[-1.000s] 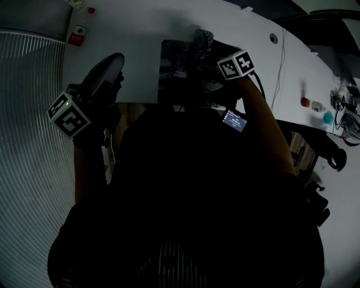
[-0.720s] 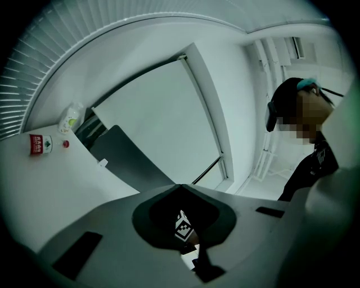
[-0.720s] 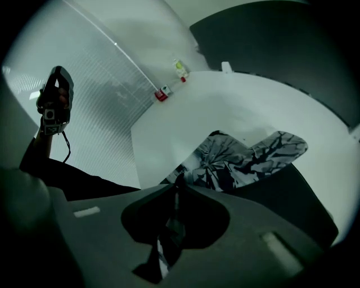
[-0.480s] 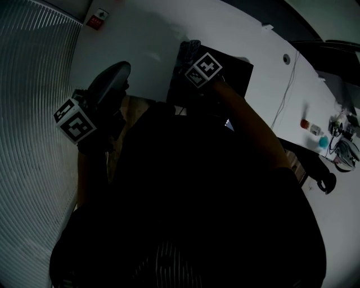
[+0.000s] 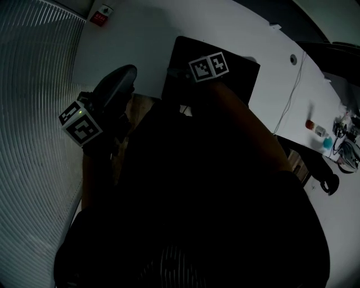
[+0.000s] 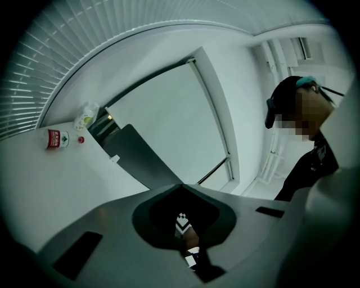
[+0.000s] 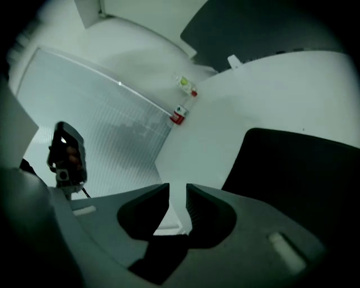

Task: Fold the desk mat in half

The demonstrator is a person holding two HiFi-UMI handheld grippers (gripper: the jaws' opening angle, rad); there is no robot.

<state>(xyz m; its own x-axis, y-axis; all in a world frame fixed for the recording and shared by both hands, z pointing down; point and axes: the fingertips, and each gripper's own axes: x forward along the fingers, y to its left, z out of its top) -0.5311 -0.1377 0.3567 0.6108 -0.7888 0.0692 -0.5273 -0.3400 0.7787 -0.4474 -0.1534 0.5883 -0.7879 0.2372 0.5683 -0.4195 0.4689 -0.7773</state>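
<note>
The white desk (image 5: 140,45) holds the dark mat (image 5: 239,73), upper middle. The right gripper (image 7: 177,188) has fingers just opening, narrow and empty; the left gripper (image 6: 181,187) has fingers closed on nothing. Pull away gently so the fold lies flat.

We are looking at a white table (image 5: 135,39) where a small red-labelled box (image 5: 100,15) is lying near its far left corner, a thin cable (image 5: 290,95) is trailing across its right part, and small red (image 5: 309,124) and teal (image 5: 328,143) items are sitting near its right edge.
</note>
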